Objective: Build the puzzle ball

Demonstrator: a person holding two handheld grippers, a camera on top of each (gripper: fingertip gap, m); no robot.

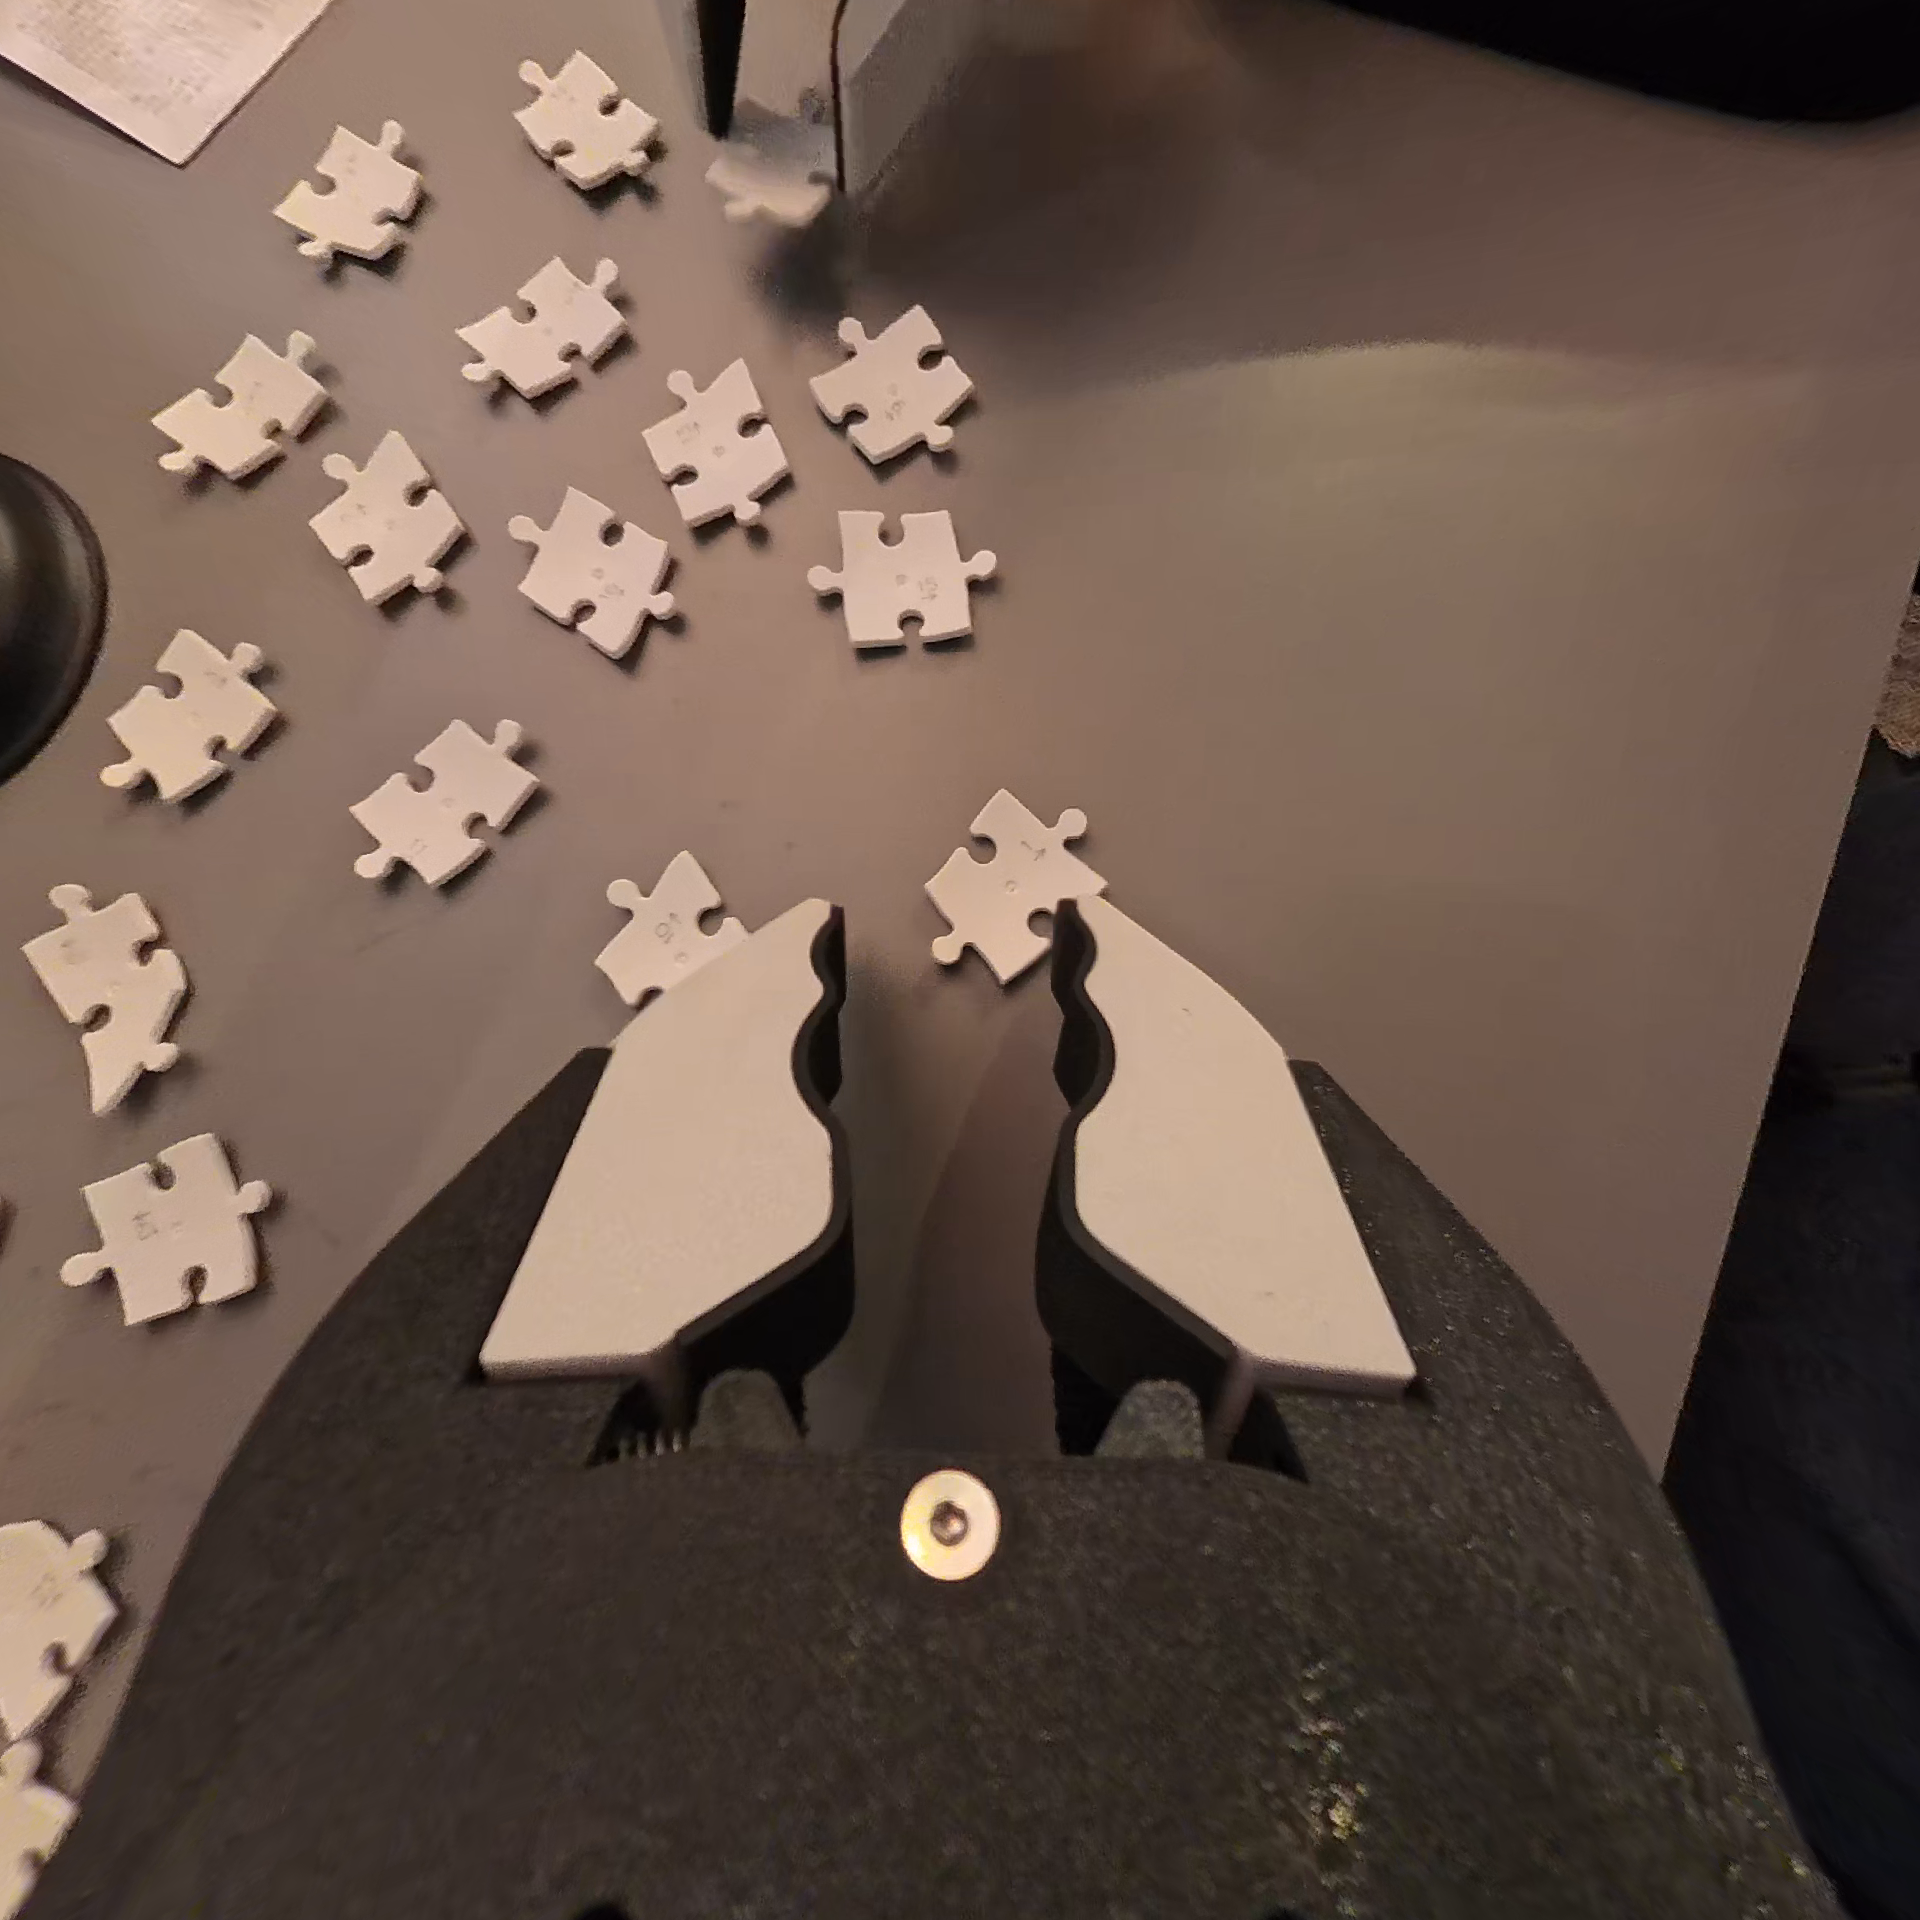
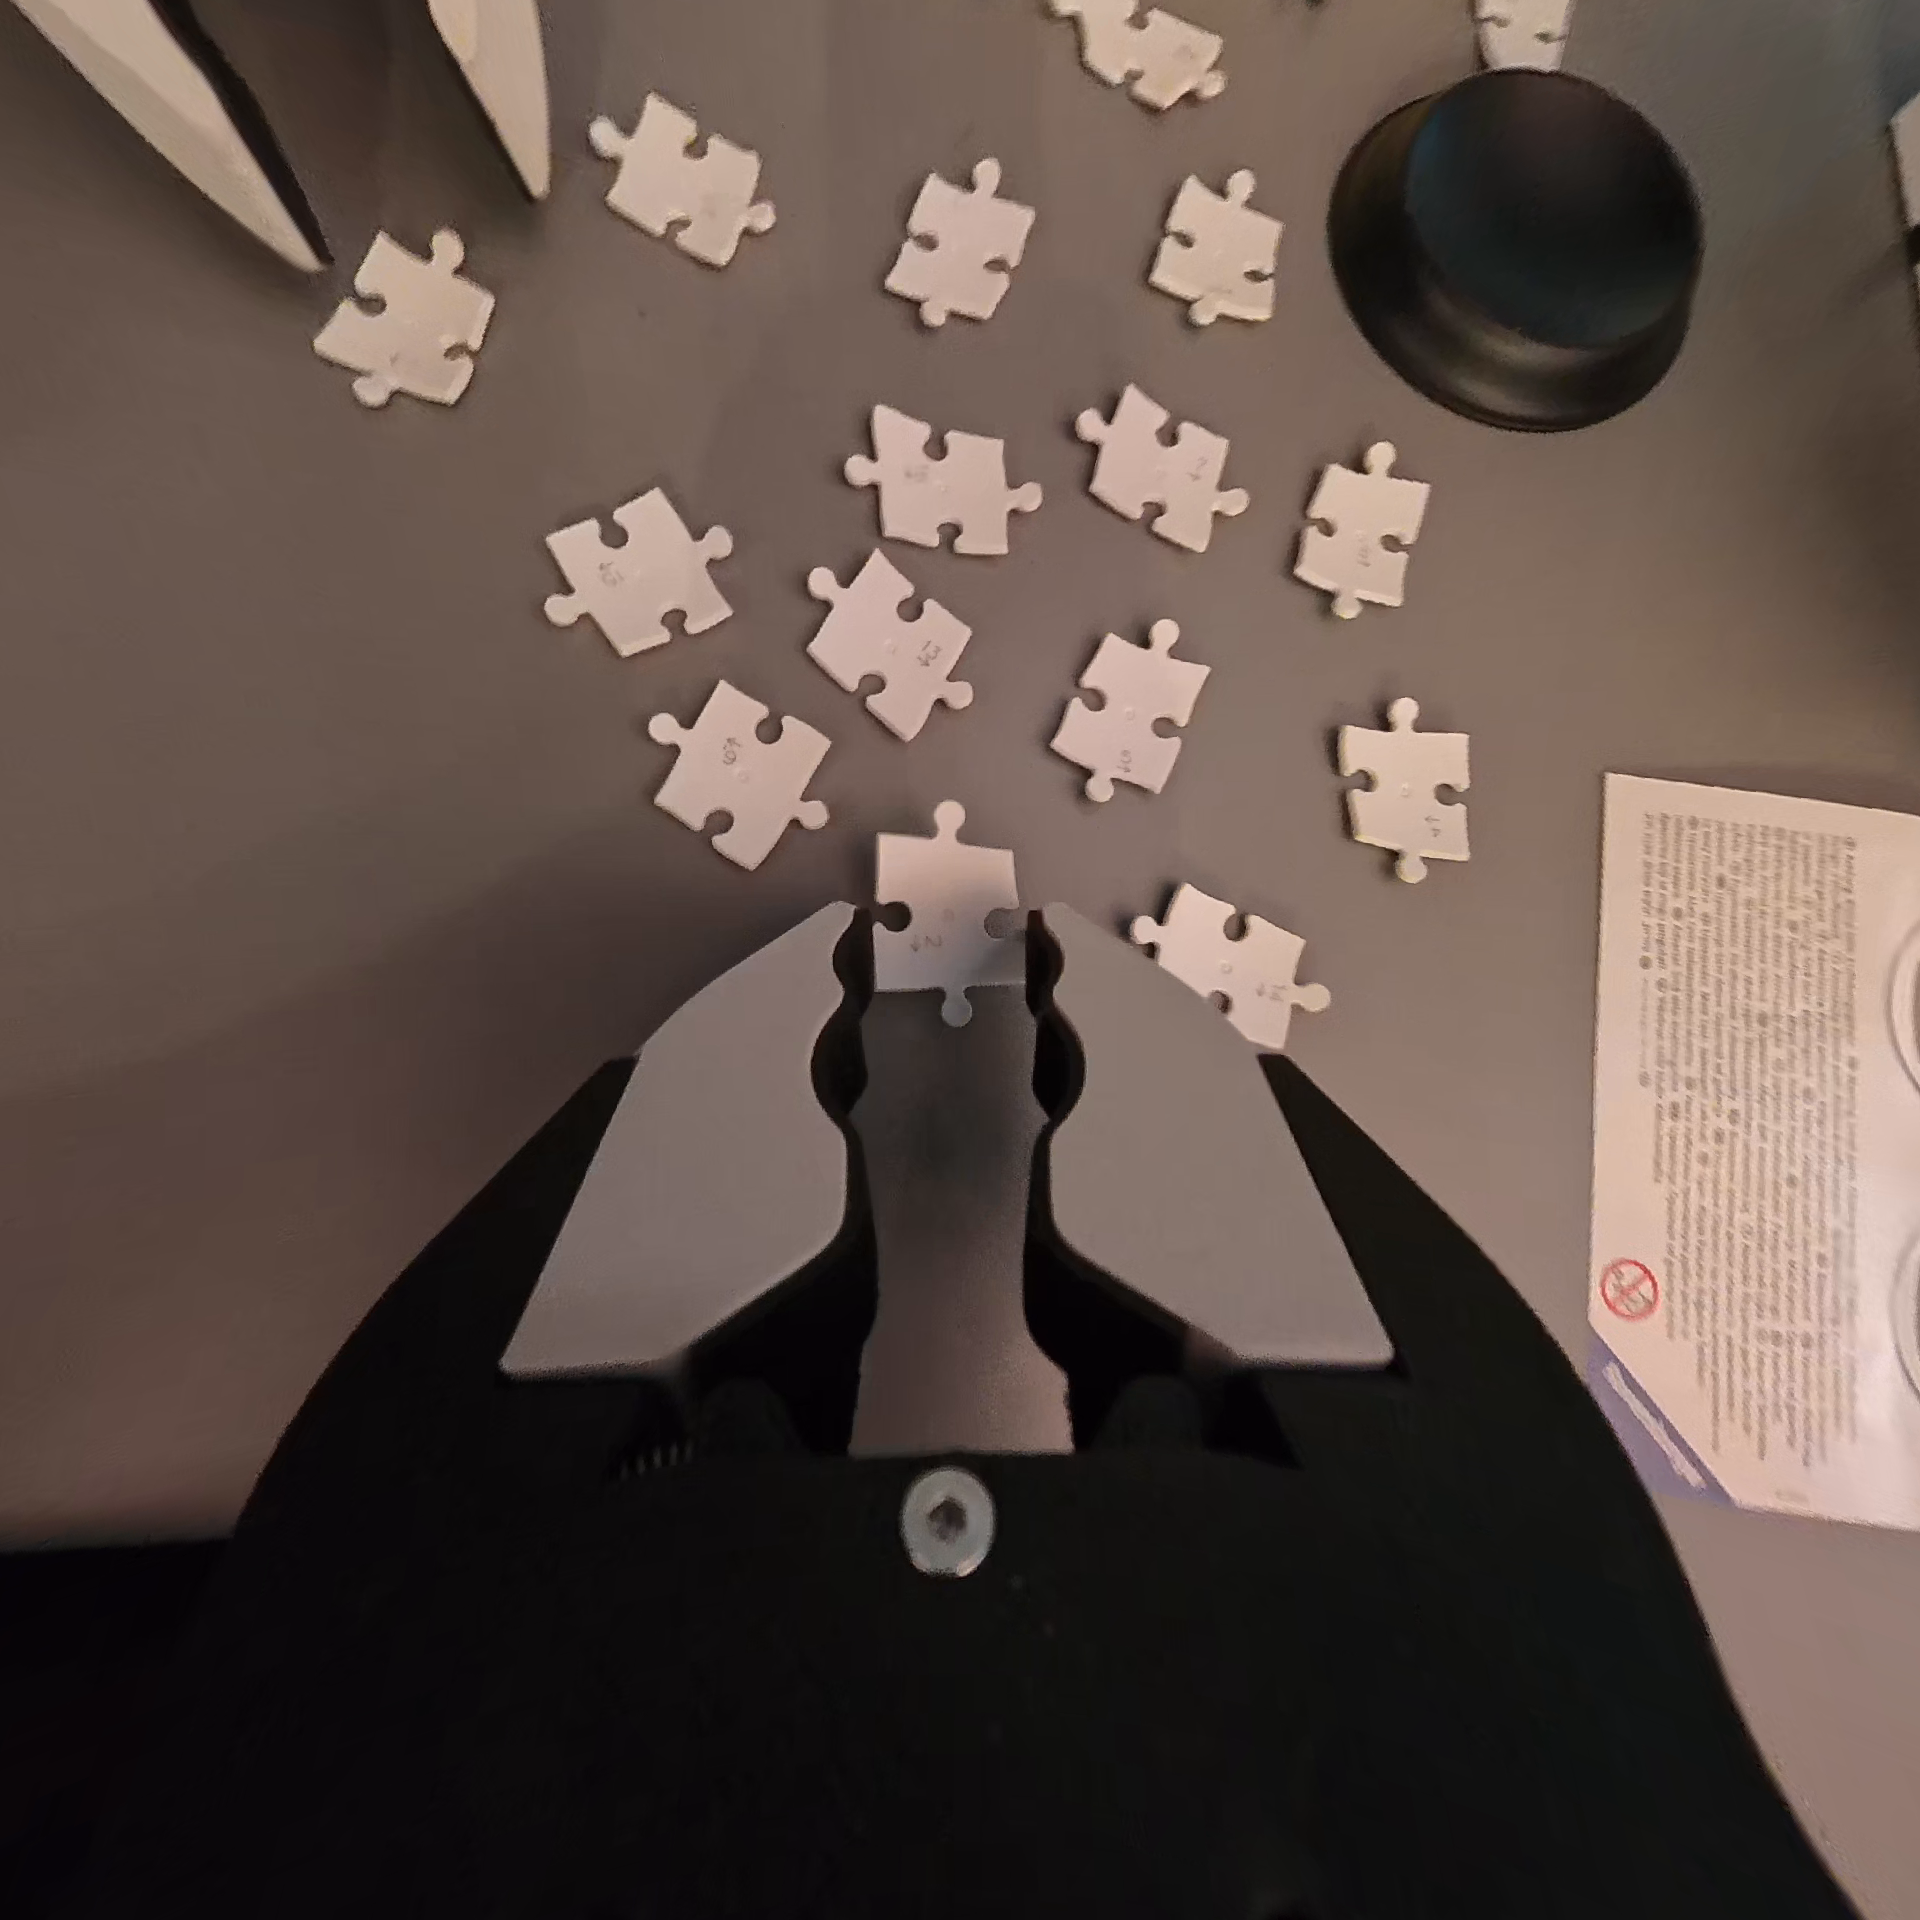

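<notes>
Several white puzzle pieces (image 1: 592, 571) lie face down on the grey table (image 1: 1351, 623). My left gripper (image 1: 948, 920) is open and empty, low over the table. One piece (image 1: 1013, 883) lies at its right fingertip and another (image 1: 670, 925) is partly under its left finger. My right gripper (image 2: 943, 925) is shut on a white puzzle piece (image 2: 945, 904), pinched by its sides between the fingertips. That gripper and its piece (image 1: 769, 187) show blurred at the top of the left wrist view. The left gripper (image 2: 421, 223) also shows at the top left of the right wrist view.
A black round stand (image 2: 1517, 249) sits beyond the pieces and also shows at the left edge of the left wrist view (image 1: 31, 623). A printed leaflet (image 2: 1756, 1143) lies at the right. The table's edge (image 1: 1787, 935) runs down the right of the left wrist view. The left gripper's tips are roughly 15 centimeters from the right gripper's.
</notes>
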